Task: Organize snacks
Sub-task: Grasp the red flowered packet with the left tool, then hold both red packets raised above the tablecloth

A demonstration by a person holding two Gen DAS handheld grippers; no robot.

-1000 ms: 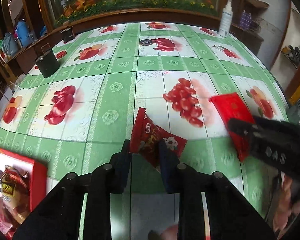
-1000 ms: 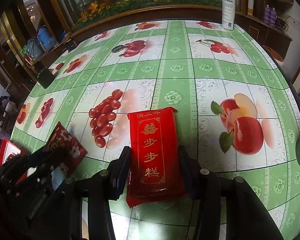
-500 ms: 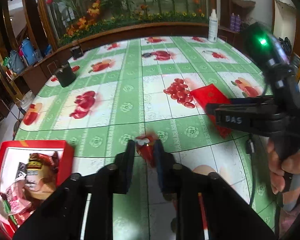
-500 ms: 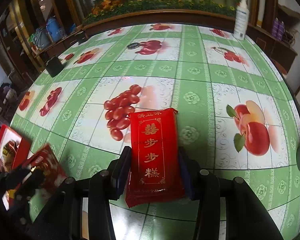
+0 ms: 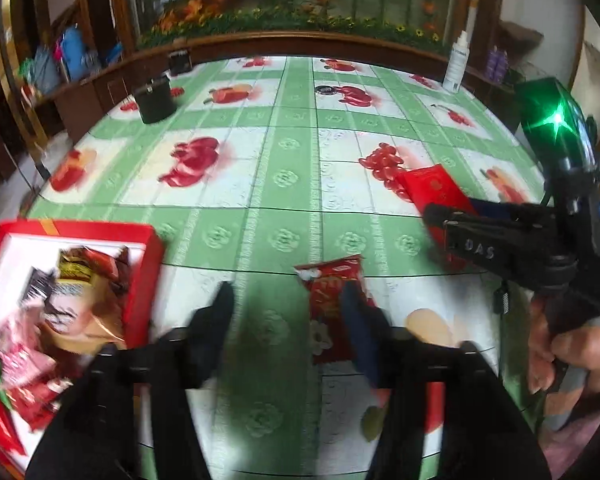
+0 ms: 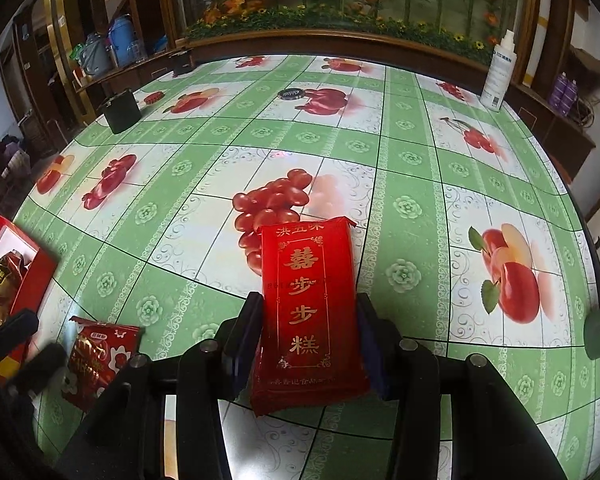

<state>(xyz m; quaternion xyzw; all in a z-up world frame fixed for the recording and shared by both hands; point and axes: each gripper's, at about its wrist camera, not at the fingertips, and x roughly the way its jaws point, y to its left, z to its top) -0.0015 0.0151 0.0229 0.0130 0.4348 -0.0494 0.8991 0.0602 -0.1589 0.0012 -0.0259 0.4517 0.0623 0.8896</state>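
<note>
We see our right gripper (image 6: 306,332) squeezing a long red snack pack (image 6: 309,308) with gold writing. The pack sticks out between the two fingers, above the green counter (image 6: 408,148) with fruit pictures. Down on the left, our left gripper (image 6: 24,348) is over a small red snack bag (image 6: 96,356), with a red box (image 6: 36,272) of snacks just beside it. Far back stand a white bottle (image 6: 499,76) and a black cup (image 6: 121,111).

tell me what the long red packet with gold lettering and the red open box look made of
Long red packet with gold lettering: probably glossy plastic film, shiny with crimped ends. Red open box: likely coated cardboard, with stiff straight walls and a white inside.
</note>
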